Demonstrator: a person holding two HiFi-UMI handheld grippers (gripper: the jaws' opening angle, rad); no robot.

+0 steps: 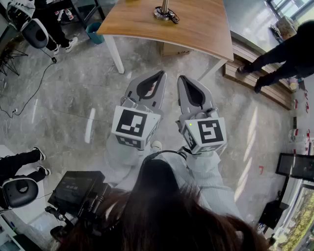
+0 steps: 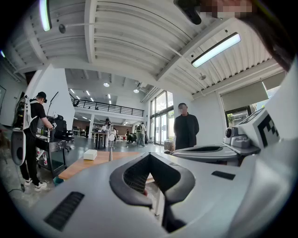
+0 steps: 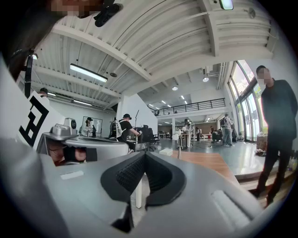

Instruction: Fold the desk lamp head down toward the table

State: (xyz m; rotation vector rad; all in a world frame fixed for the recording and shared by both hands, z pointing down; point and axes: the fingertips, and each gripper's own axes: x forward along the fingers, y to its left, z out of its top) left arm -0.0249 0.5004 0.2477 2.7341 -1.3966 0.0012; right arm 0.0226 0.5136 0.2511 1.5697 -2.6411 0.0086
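Ahead on the one wooden counter (image 1: 201,27) stands a single desk lamp (image 1: 164,12), only base and stem showing. Well short of it, the left gripper (image 1: 158,78) and right gripper (image 1: 183,82) hover side by side, both jaws together, empty.

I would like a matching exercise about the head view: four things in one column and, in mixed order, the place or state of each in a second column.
Things
1. desk lamp
2. blue bin
3. cardboard box
4. left gripper

Places or states
A. jaws together, nothing between them
B. on the floor under the near edge of the wooden table, between its legs
C. standing on the table top
D. on the floor at the table's corner, at the picture's left

Pairs: 1-C, 2-D, 3-B, 4-A
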